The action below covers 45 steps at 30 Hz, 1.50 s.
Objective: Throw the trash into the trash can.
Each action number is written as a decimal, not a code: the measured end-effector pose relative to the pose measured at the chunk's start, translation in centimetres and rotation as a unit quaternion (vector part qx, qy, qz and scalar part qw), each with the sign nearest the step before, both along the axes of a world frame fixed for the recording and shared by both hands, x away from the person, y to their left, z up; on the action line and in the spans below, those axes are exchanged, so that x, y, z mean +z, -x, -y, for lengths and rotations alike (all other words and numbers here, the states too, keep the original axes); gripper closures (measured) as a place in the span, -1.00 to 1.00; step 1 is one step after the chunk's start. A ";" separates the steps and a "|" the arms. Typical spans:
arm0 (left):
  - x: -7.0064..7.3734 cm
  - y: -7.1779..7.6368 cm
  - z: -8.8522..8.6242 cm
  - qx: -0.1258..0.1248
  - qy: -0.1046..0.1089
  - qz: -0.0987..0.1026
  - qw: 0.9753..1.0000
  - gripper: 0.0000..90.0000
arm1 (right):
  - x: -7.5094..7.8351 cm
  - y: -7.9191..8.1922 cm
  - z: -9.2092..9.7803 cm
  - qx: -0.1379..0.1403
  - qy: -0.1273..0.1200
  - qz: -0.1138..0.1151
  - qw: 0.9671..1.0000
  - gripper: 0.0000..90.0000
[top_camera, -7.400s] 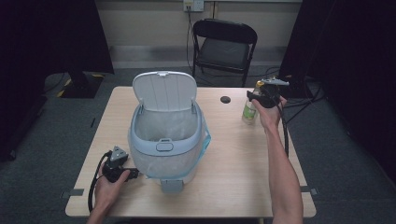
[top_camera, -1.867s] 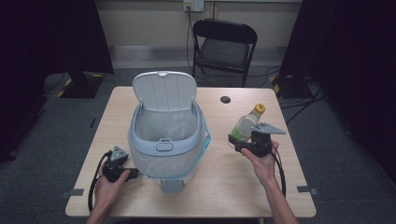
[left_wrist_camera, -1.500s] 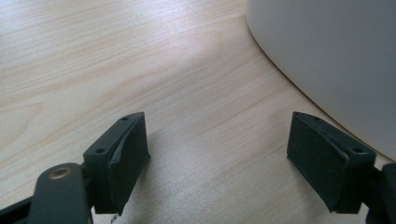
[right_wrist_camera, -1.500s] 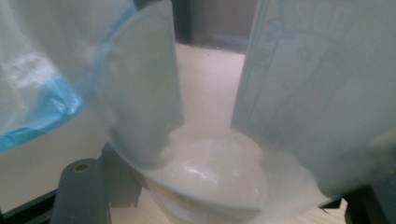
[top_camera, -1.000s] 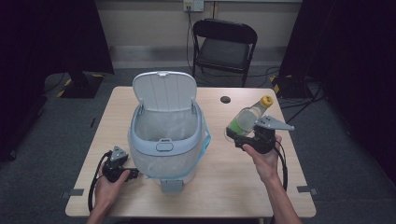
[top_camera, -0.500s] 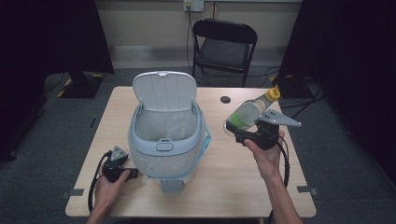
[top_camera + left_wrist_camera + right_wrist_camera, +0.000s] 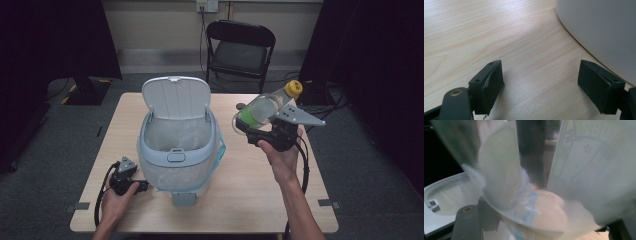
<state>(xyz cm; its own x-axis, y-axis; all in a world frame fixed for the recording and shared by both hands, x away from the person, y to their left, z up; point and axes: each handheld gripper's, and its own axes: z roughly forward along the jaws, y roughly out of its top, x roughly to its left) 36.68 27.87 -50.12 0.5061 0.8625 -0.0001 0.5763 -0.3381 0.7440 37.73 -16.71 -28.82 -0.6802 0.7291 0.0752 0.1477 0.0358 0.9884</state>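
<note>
the right gripper (image 7: pixel 260 131) clamps a bottle (image 7: pixel 260 109) in the air beside the open bin (image 7: pixel 177 145); next it must swing over the bin's mouth and let go, while the left gripper (image 7: pixel 139 186) rests wide open on the table (image 7: pixel 250 195)

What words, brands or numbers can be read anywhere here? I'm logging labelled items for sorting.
"SPO...": a guess at best; pale outlined letters on the label of the clear plastic bottle, too blurred to read surely; the cartoon print below them is illegible.
Bottle from the high view: green label, too small to read.
Pedal bin: no lettering visible.
Right hand-held gripper, holding the bottle: no markings visible.
</note>
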 end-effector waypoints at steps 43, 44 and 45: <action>0.0 0.0 0.0 0.000 0.000 0.000 1.000 -0.56 | 4.2 -1.8 -11.2 0.156 0.022 -0.011 0.987 -0.39; 0.0 0.0 0.0 0.000 0.000 0.000 1.000 -0.56 | 4.2 -1.9 -11.5 0.161 0.027 -0.014 0.987 -0.39; 0.0 0.0 0.0 0.000 0.000 0.000 1.000 -0.56 | 4.1 -1.9 -11.8 0.164 0.031 -0.016 0.986 -0.39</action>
